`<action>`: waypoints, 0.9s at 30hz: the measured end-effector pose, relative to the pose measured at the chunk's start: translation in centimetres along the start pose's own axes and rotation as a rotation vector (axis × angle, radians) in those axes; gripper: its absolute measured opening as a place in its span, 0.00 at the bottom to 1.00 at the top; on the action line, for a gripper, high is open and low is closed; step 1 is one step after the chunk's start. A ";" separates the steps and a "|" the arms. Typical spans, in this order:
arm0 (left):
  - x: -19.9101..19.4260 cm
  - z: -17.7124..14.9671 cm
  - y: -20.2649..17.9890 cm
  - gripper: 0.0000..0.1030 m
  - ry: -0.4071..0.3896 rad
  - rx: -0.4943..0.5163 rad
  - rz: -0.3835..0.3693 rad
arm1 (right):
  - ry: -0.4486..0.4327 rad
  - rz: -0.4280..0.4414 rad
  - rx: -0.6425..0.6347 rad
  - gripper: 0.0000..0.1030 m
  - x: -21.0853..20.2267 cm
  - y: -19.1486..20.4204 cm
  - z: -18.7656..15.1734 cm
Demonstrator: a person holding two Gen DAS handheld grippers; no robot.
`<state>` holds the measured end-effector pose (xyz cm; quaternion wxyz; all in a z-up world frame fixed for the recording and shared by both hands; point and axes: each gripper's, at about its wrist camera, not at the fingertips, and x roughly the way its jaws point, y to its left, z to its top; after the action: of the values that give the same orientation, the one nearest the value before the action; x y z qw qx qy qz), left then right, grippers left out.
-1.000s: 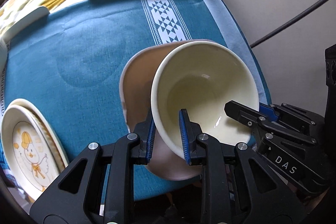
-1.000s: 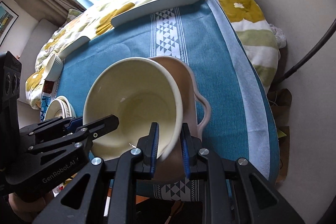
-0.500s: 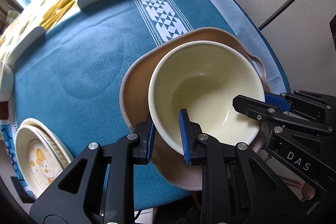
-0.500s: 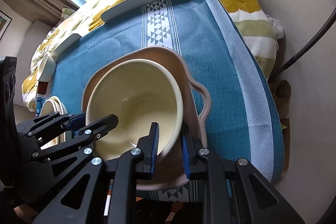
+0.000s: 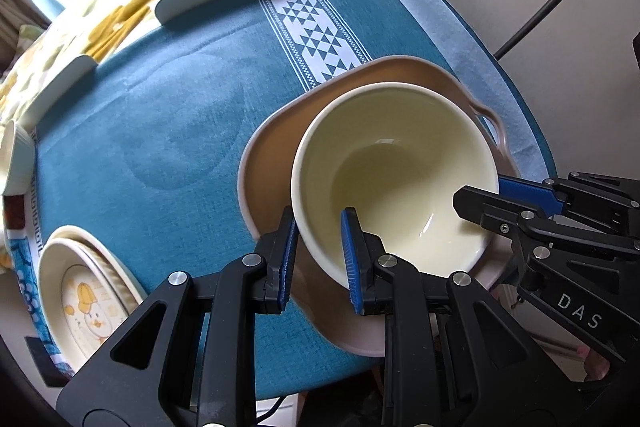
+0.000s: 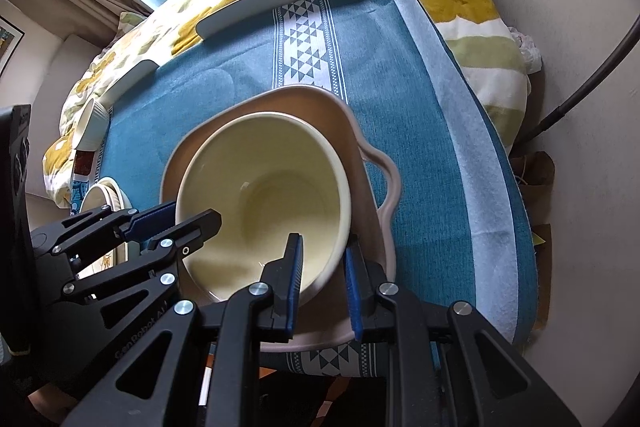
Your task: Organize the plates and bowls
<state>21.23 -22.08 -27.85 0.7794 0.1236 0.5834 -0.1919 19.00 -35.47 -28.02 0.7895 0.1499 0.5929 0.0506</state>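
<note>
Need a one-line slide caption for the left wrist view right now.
Both grippers, left and right, clamp the cream bowl by its rim over the pink handled dish on the blue tablecloth.

My two grippers have lowered the cream bowl [image 5: 394, 179] from its steep tilt; it now sits nearly level inside the pink handled dish [image 5: 276, 163], whose rim shows all around it. My left gripper [image 5: 318, 259] pinches the rim at 7 o'clock, my right gripper [image 6: 322, 279] at 5 o'clock.
</note>
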 end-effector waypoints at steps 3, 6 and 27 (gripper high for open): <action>-0.4 -0.1 0.0 0.19 -0.008 -0.005 0.002 | -0.008 0.004 0.003 0.18 -0.6 0.0 -0.3; -1.2 -0.2 0.1 0.19 -0.024 -0.016 -0.002 | -0.027 0.019 0.004 0.18 -1.5 -0.1 -0.6; -17.1 -4.3 9.7 1.00 -0.421 -0.395 0.145 | -0.351 0.266 -0.276 0.94 -11.7 6.1 2.6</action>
<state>17.60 -8.99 -12.98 0.9040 -0.0314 0.4245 -0.0399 18.63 -33.14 -14.78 0.8798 0.1239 0.4093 0.2074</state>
